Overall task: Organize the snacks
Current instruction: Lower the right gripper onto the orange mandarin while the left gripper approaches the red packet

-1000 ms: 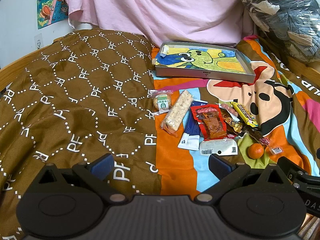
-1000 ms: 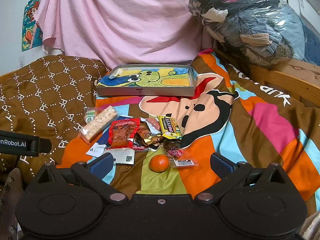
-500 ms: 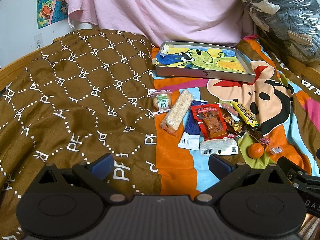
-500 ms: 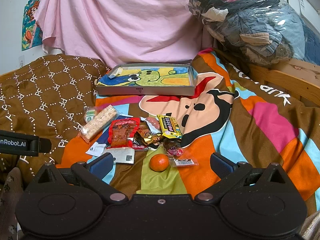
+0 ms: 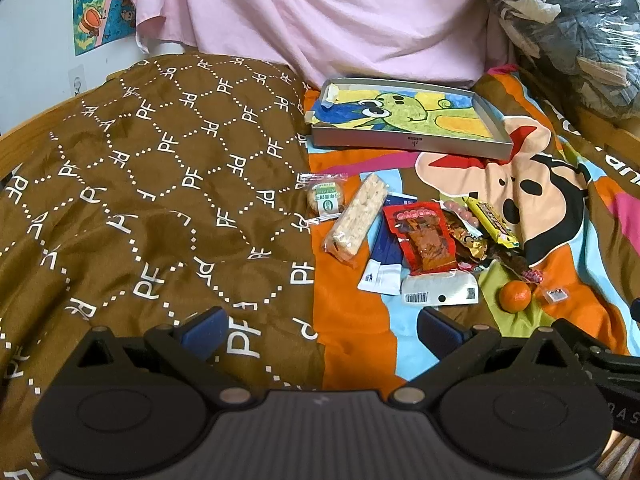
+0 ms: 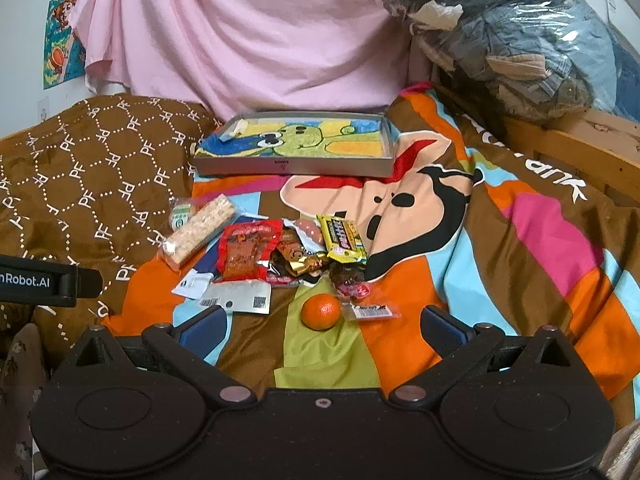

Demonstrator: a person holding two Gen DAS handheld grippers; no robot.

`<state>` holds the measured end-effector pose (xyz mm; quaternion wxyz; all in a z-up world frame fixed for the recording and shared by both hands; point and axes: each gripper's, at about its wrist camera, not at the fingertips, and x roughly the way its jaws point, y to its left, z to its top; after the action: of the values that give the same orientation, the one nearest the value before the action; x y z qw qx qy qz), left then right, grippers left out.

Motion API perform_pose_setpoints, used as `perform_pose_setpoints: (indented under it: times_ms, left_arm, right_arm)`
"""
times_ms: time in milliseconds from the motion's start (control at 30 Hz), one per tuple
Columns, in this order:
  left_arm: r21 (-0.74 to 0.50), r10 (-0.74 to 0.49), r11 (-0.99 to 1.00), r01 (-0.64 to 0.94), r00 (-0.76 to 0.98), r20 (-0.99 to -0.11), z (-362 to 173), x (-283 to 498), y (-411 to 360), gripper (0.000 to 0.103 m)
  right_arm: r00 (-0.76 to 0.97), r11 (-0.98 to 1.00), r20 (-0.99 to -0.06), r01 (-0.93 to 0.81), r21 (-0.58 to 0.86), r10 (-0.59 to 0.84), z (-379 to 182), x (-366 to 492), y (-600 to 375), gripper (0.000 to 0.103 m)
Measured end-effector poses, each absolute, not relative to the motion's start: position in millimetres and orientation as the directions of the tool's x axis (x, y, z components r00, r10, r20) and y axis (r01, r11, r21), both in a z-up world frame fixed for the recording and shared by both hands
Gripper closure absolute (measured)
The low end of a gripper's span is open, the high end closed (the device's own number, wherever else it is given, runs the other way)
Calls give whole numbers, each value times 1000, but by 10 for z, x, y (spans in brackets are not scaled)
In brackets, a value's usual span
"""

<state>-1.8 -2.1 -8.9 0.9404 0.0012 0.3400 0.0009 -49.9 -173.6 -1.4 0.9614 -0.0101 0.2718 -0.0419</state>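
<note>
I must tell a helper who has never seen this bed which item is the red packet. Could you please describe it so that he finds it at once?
Start at the shallow grey tray with the green cartoon picture, lying on the colourful blanket. Nearer the grippers lies a pile of snacks; the red packet sits in its middle, between the pale rice bar and the yellow packet. It alone is bright red, with brownish pieces showing through.

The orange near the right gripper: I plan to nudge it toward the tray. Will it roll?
Probably: the orange is round and sits free on soft, wrinkled bedding, so a push may send it off course. Likely firm enough to grip.
</note>
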Motion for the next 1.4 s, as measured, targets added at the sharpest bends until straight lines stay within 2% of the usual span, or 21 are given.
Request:
perform_pose_setpoints:
  times_ms: [533,1400]
  left_arm:
    - [24,16,1000,0,742,-670,-155,66,-12,0]
    - [10,-20,999,40,677,-736,-293,457,-112,0]
  right_arm:
    - [770,997,-634,82,-8,-68,4,-292,-1792,1]
    - [720,1000,-694,0,8,5,38,160,-1969,1]
